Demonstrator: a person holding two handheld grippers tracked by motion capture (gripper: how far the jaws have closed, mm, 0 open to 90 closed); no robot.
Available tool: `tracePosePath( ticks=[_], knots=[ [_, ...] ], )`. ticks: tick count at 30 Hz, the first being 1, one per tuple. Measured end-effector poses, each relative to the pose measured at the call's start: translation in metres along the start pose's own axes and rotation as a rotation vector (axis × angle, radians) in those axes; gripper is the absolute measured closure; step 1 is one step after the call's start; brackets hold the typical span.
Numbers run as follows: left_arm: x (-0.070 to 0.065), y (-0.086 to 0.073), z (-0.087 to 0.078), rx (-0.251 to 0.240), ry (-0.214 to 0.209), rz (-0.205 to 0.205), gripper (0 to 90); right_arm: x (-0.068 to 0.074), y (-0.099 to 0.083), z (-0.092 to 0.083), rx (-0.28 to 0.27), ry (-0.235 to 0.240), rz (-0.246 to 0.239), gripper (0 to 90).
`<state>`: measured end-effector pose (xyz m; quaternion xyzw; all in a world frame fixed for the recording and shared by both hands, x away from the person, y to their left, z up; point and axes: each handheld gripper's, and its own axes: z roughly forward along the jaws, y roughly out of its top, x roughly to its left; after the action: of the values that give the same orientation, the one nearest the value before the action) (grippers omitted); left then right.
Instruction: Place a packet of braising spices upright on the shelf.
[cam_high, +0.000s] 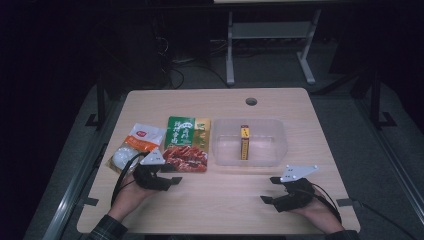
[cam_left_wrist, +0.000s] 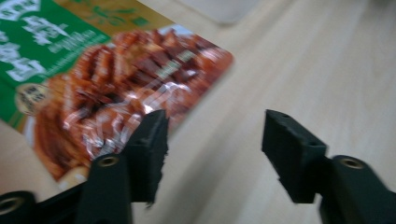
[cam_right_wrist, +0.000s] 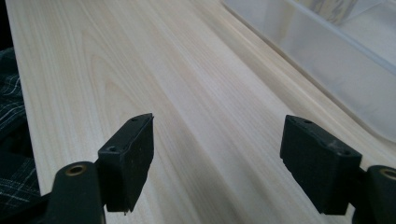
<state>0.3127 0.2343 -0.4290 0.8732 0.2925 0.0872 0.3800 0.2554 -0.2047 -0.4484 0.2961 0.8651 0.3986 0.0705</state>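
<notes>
**Mia:** What are the left tongs (cam_high: 169, 176) doing?

**Sam:** They sit low over the tabletop (cam_high: 230, 200), right at the near corner of the green and red food packet (cam_high: 186, 144). In the left gripper view that packet (cam_left_wrist: 100, 81) lies flat just ahead of the tongs (cam_left_wrist: 212, 140). One black jaw is at its near edge; I cannot tell if it touches. The other jaw is over bare wood.

**Mia:** Are they holding it?

**Sam:** No. The jaws are partly apart and nothing is pinched between them. I think this is the step of getting a grip on the packet.

**Mia:** And the right tongs (cam_high: 270, 189)?

**Sam:** They are wide apart with nothing in them (cam_right_wrist: 217, 158). They hang over bare wood. The clear tub (cam_high: 250, 142) is just past them, and its wall (cam_right_wrist: 327, 60) shows at the far side in the right gripper view.

**Mia:** What's in the tub?

**Sam:** One small yellow box (cam_high: 244, 142). So I guess the packet should go in there too.

**Mia:** What comes next?

**Sam:** The packet lies flat, so that is tricky. The left tongs must slide one jaw under the corner, put the other on top, then squeeze. After that, lift it and carry it over to the tub.

**Mia:** Anything else nearby?

**Sam:** A white and orange bag (cam_high: 134, 146) lies beside the left tongs, on the outer side.
</notes>
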Motion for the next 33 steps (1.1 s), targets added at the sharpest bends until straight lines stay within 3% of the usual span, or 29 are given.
tracePosePath(
  ticks=[3, 4, 8, 13, 19, 22, 24, 25, 30, 33],
  knots=[
    [0.015, 0.008, 0.004, 0.003, 0.013, -0.010, 69.0, 0.000, 0.000, 0.002, 0.009, 0.009, 0.002, 25.6],
    [0.018, 0.011, 0.005, -0.001, 0.014, -0.031, 75.8, 0.000, 0.000, 0.003, 0.015, 0.006, -0.001, 25.6],
    [0.037, 0.025, 0.012, 0.001, 0.036, -0.049, 89.6, 0.001, 0.001, 0.006, 0.030, 0.001, -0.008, 25.5],
    [0.054, 0.045, 0.021, -0.014, 0.054, -0.063, 89.8, 0.000, 0.001, 0.007, 0.026, 0.007, 0.001, 25.5],
    [0.079, 0.067, 0.043, -0.011, 0.115, -0.055, 89.9, 0.000, 0.002, 0.007, 0.019, -0.008, 0.004, 25.4],
    [0.093, 0.075, 0.057, -0.026, 0.153, -0.105, 89.9, 0.000, 0.002, 0.006, 0.013, -0.010, 0.002, 25.5],
    [0.103, 0.079, 0.065, -0.019, 0.192, -0.098, 89.9, 0.000, 0.003, 0.006, 0.010, -0.018, -0.004, 25.5],
    [0.107, 0.080, 0.069, -0.030, 0.187, -0.129, 89.9, 0.000, 0.003, 0.006, 0.007, -0.020, -0.012, 25.4],
    [0.122, 0.091, 0.090, -0.028, 0.247, -0.134, 89.9, 0.001, 0.005, 0.006, 0.007, -0.017, -0.009, 25.5],
    [0.129, 0.098, 0.100, -0.024, 0.256, -0.162, 89.9, 0.000, 0.004, 0.008, 0.010, -0.014, -0.016, 25.5]
  ],
)
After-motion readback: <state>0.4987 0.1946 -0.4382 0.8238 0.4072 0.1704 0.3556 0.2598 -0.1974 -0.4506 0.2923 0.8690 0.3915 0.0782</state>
